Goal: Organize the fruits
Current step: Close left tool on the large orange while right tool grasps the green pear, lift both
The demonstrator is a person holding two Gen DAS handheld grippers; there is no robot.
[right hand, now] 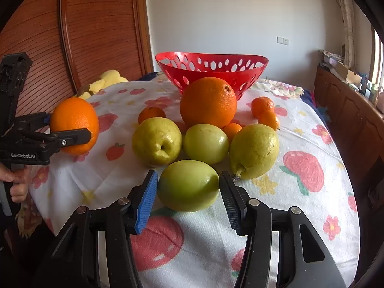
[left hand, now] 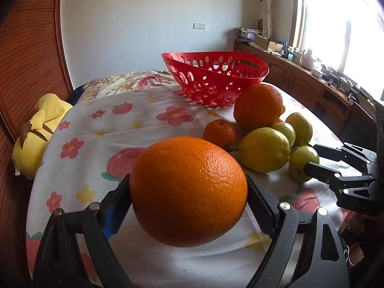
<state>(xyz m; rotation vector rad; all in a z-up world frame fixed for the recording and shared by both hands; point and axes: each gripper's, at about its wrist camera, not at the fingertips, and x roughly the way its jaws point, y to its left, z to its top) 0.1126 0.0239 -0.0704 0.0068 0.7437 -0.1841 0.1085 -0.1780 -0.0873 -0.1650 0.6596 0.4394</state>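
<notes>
A bed or table draped in a white cloth (right hand: 312, 124) printed with red flowers and strawberries fills both views, with a slatted wooden panel and a pale wall behind it. At the far side of the cloth stands a red perforated basket (right hand: 211, 69), apparently empty — the likely home for the fruit.

The left gripper (left hand: 188, 192) is clamped on a large orange (left hand: 188, 190), one pad on each flank at the widest part, which keeps a round, slippery fruit from rolling out. The right wrist view shows the orange lifted clear of the cloth. The basket lies ahead of this claw and slightly to its right.

The right gripper (right hand: 188, 189) straddles a green fruit (right hand: 188, 186) resting on the cloth; its pads sit at the fruit's sides, but I cannot tell whether they press or merely frame it. Just beyond this claw the rest cluster together: two yellow-green pears (right hand: 157, 140), another green fruit (right hand: 205, 142), a second big orange (right hand: 208, 102) and several small mandarins (right hand: 262, 105) — the big orange stands nearest the basket.

My reading: the held orange goes to the basket next, carried over the pile, not through it.
</notes>
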